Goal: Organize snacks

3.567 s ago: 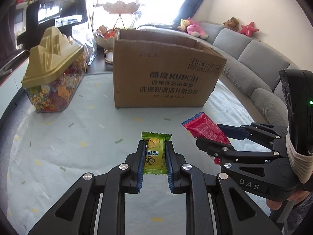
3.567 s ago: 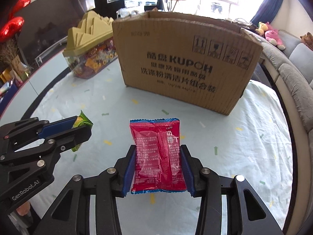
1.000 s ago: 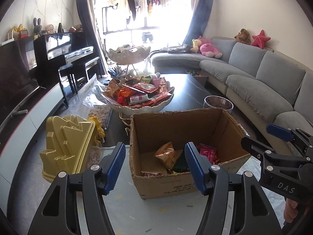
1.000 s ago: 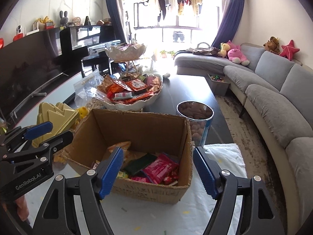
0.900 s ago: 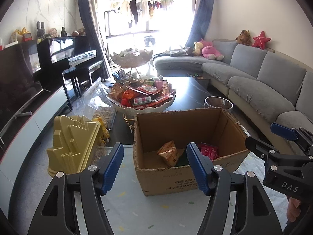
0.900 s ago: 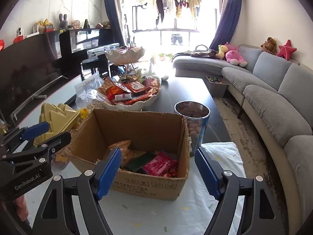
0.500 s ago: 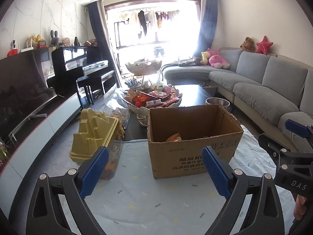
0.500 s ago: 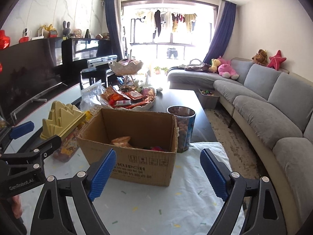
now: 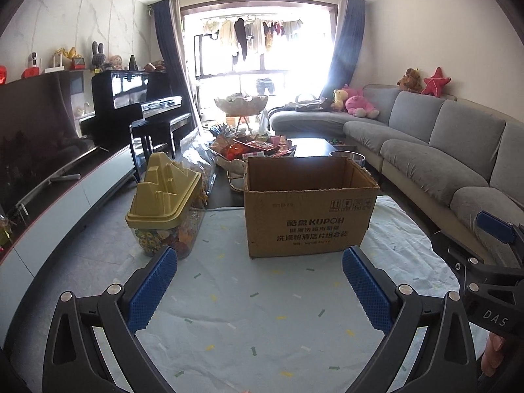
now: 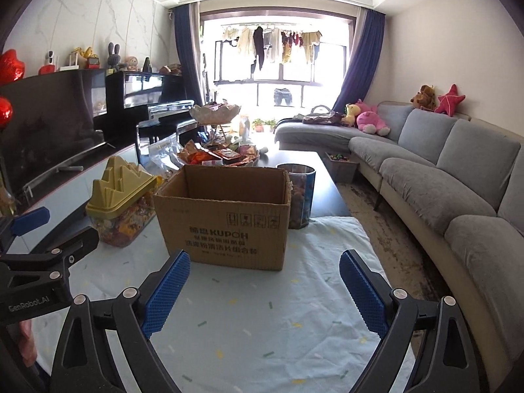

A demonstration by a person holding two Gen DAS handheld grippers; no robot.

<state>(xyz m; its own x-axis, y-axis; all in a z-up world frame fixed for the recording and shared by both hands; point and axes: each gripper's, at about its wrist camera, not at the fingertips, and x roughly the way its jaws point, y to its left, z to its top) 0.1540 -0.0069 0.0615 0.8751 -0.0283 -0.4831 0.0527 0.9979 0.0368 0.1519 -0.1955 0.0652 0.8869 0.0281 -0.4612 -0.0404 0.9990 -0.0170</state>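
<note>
A brown cardboard box (image 9: 309,219) stands open-topped on the pale tablecloth (image 9: 249,301); it also shows in the right wrist view (image 10: 226,226). Its contents are hidden by its front wall. My left gripper (image 9: 258,290) is wide open and empty, held back from the box above the cloth. My right gripper (image 10: 262,293) is wide open and empty too, level with the left one. Each gripper shows at the edge of the other's view.
A clear candy jar with a yellow lid (image 9: 165,206) stands left of the box. Behind the box are a white bowl of snack packets (image 10: 217,157) and a tin of nuts (image 10: 299,196). A grey sofa (image 9: 442,163) runs along the right.
Both grippers dropped their snack packets into the box, opened wide, and pulled back and lower. The box now looks farther away and its inside is out of sight.
</note>
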